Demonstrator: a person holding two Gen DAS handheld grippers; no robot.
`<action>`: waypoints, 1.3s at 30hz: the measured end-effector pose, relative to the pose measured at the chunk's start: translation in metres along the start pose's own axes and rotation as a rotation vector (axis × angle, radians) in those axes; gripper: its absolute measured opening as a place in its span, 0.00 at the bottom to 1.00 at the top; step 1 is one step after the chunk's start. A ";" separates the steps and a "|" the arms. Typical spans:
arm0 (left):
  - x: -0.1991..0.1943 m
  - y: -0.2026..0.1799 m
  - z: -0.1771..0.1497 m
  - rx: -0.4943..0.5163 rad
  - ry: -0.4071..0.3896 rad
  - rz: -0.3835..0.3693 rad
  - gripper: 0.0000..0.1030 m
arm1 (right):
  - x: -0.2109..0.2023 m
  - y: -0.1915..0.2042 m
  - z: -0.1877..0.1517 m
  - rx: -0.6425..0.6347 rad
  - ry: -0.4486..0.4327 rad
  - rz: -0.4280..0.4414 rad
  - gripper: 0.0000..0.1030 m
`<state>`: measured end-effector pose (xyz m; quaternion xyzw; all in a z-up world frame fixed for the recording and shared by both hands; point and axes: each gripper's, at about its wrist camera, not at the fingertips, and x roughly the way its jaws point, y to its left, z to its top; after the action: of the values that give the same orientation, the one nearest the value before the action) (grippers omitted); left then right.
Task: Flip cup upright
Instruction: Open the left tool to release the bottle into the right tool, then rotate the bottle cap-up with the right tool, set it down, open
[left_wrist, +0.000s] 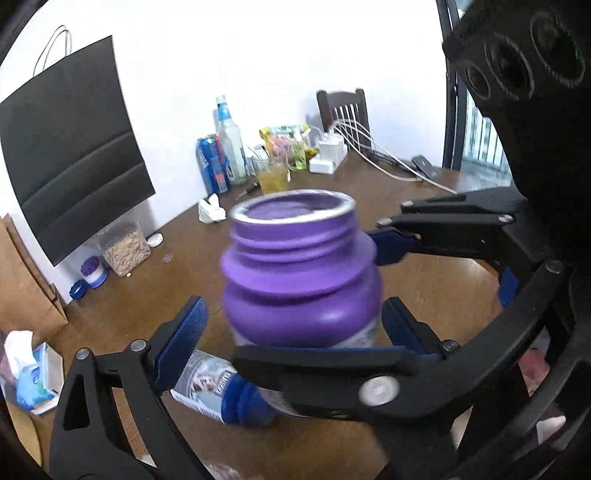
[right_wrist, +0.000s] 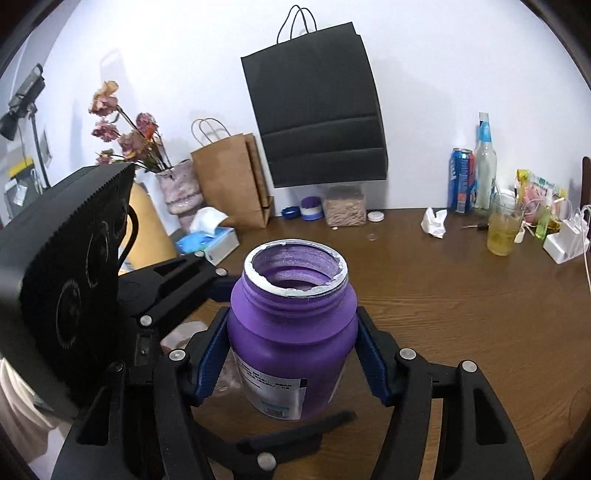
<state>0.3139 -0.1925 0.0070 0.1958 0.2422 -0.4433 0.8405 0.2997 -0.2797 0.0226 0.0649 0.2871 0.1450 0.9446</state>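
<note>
The cup is a purple plastic jar (right_wrist: 291, 343) with an open, foil-rimmed mouth, held mouth up above the brown table (right_wrist: 461, 314). My right gripper (right_wrist: 291, 365) is shut on the jar, its blue pads pressing both sides of the body. In the left wrist view the jar (left_wrist: 301, 280) is blurred and fills the middle. My left gripper (left_wrist: 291, 332) is open around it, with its blue pads (left_wrist: 184, 339) apart from the jar's sides. The right gripper's black fingers (left_wrist: 443, 218) cross in front of it.
A second labelled bottle (left_wrist: 221, 387) lies on its side on the table below the jar. At the back stand a black bag (right_wrist: 317, 107), a brown bag (right_wrist: 232, 177), a flower vase (right_wrist: 181, 192), a soda can (right_wrist: 460, 181), a glass of yellow drink (right_wrist: 504, 229) and chargers (right_wrist: 565, 236).
</note>
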 end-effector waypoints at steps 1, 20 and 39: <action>0.002 0.005 -0.003 -0.017 0.005 -0.013 0.91 | 0.003 -0.001 -0.001 0.003 0.007 0.003 0.66; -0.050 -0.006 -0.025 0.110 -0.048 0.335 0.98 | 0.010 0.044 0.000 -0.066 -0.012 0.075 0.66; -0.042 -0.015 -0.083 -0.243 0.001 0.240 1.00 | 0.010 0.050 -0.055 -0.045 0.095 0.087 0.66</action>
<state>0.2615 -0.1284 -0.0372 0.1207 0.2692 -0.3072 0.9048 0.2648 -0.2272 -0.0173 0.0494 0.3250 0.1954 0.9240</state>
